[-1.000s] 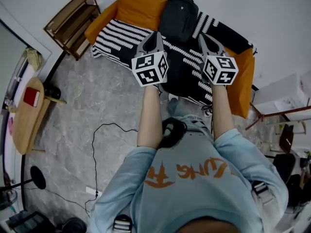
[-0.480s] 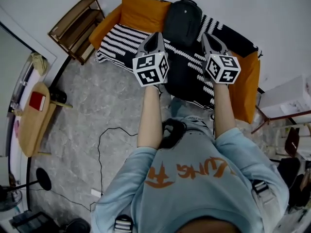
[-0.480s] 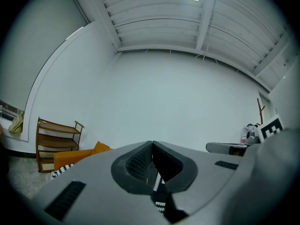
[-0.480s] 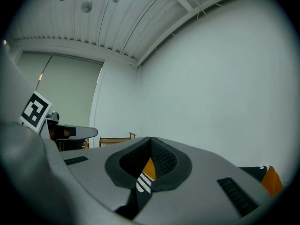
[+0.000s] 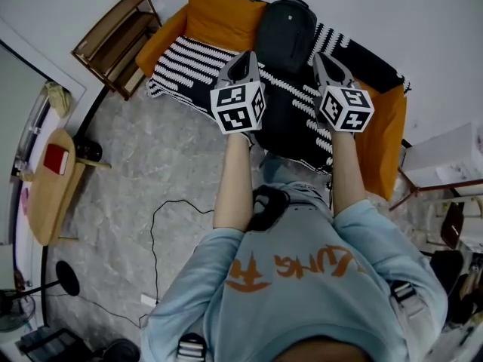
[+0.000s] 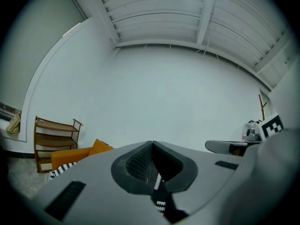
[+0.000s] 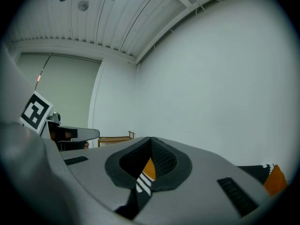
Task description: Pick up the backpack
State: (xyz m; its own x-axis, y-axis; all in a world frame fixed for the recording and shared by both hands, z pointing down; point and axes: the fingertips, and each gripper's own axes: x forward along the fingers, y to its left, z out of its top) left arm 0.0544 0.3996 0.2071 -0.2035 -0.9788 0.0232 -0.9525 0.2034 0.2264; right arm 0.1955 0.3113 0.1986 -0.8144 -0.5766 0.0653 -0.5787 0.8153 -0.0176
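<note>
The backpack [image 5: 285, 30] stands propped against the back of the sofa [image 5: 386, 134], on a striped throw [image 5: 185, 60] and just beside an orange cushion [image 5: 223, 15]. Nothing grips it, so the step in hand looks to be the reach, with the pick-up itself not yet begun. The left hand-held gripper [image 5: 244, 54] and the right hand-held gripper [image 5: 320, 56] are held out level over the seat, side by side. In the head view their tips flank the backpack's lower part and seem apart from it. Each has its jaws pressed together with nothing between them: in each gripper view the pads meet at the tip, with bare wall beyond and a strip of throw below. The next move, as I judge it, calls for at least one pair of jaws to spread, go forward and down to a strap, the top handle or a fold of fabric, and close firmly there before any lift, since soft cloth may slip from a shallow pinch.
</note>
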